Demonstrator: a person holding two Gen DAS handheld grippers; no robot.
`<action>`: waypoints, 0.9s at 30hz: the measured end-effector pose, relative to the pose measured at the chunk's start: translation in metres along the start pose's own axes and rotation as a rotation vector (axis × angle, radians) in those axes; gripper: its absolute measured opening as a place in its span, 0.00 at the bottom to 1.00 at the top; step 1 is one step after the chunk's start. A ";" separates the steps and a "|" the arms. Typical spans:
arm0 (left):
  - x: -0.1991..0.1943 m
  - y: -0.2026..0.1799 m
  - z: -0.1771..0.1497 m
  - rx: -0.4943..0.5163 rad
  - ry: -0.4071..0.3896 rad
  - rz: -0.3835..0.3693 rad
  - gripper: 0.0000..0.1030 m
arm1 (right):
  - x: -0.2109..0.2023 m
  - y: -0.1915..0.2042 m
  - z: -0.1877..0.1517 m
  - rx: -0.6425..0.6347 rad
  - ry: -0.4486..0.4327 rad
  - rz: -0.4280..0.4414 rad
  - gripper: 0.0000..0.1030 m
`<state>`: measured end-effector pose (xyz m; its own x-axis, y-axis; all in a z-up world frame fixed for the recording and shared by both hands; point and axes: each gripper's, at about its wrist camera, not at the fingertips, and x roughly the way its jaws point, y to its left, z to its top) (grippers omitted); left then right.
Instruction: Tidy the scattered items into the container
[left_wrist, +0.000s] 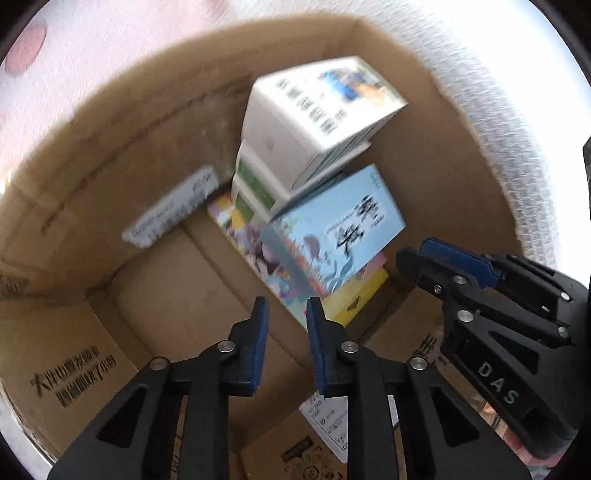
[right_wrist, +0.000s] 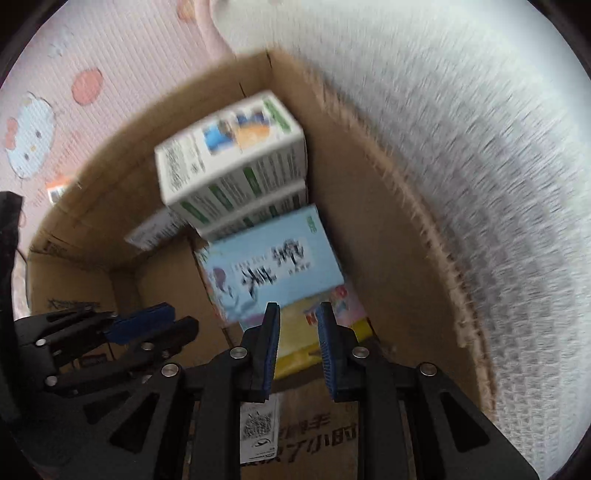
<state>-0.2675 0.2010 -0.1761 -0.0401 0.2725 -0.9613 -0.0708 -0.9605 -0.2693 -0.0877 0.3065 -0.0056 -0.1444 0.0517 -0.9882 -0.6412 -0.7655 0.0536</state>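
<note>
Grippers first: both hang over the open cardboard box (left_wrist: 92, 155) pointing down into it. The left gripper (left_wrist: 287, 314) has its blue pads (left_wrist: 258, 343) drawn in with just a narrow gap, nothing pinched between them. The right gripper (right_wrist: 297, 321) sits as closed as it gets, also holding nothing, though a slim gap still shows between its pads (right_wrist: 271, 350). In the left wrist view the right gripper (left_wrist: 413, 258) pokes in at about 3 o'clock; in the right wrist view the left gripper (right_wrist: 177, 321) shows up at about 9 o'clock. Just past the fingertips, toward 12 o'clock, a light blue book (left_wrist: 332, 236) lies on top of a colourful picture book (left_wrist: 251, 240), with a yellow book (left_wrist: 354, 299) peeking out underneath at the near edge. Further up at 12 o'clock is a stack of white boxes with green stripes (right_wrist: 236, 173), the top one sitting a bit skewed on the ones below, tucked near the far right corner of the box. A white shipping label (left_wrist: 170, 210) is stuck on the inner wall at about 10 o'clock. Outside the box there's a pink cartoon-print mat (right_wrist: 74, 74) at 10 to 11 o'clock and white ribbed fabric (right_wrist: 480, 147) at 1 to 3 o'clock. It's all pretty motion-blurred, so I can't read the print.
</note>
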 end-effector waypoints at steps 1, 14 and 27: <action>0.002 0.000 -0.002 -0.002 0.004 0.000 0.22 | 0.005 -0.002 0.001 0.004 0.024 0.006 0.17; 0.020 0.009 0.030 -0.092 0.065 -0.049 0.22 | 0.026 -0.021 0.021 0.073 0.103 0.046 0.17; -0.006 0.002 0.016 -0.086 0.038 -0.016 0.26 | -0.025 -0.029 0.011 0.052 0.016 -0.033 0.17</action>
<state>-0.2834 0.1980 -0.1698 -0.0020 0.2866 -0.9580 0.0152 -0.9579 -0.2866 -0.0738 0.3343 0.0187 -0.1103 0.0657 -0.9917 -0.6840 -0.7289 0.0279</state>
